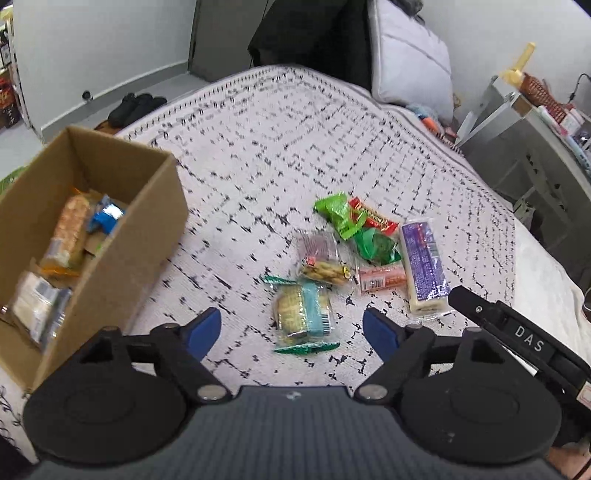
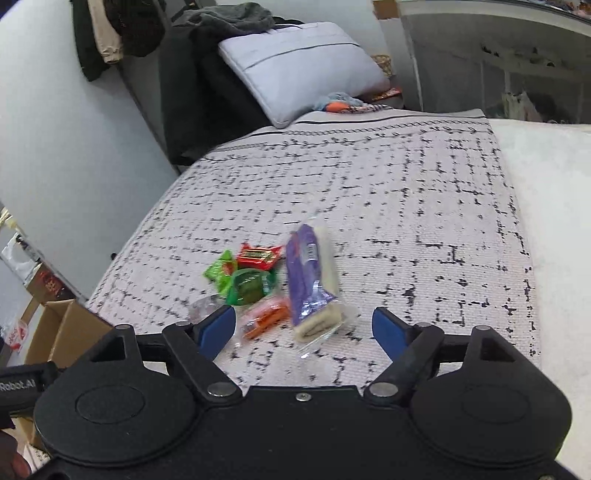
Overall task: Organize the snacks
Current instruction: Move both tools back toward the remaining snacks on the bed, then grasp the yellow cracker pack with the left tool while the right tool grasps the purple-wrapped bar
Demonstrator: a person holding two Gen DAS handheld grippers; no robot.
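Several snack packs lie loose on a white bedspread (image 1: 266, 155) with black marks. Nearest my left gripper (image 1: 291, 332) is a clear pack of round crackers with teal ends (image 1: 301, 312); the gripper hangs open just in front of it, empty. Beyond lie a clear pack of small biscuits (image 1: 325, 264), green wrappers (image 1: 341, 216), a red wrapper (image 1: 375, 218), a pink bar (image 1: 380, 278) and a long purple wafer pack (image 1: 423, 264). My right gripper (image 2: 304, 330) is open and empty, close before the purple wafer pack (image 2: 312, 277) and an orange bar (image 2: 266, 317).
An open cardboard box (image 1: 122, 236) with several snack packs inside stands on the bed at the left. A grey pillow (image 1: 410, 55) leans at the head of the bed. Shelving (image 1: 532, 133) stands off the right edge. Dark clothes (image 2: 122, 29) hang on the wall.
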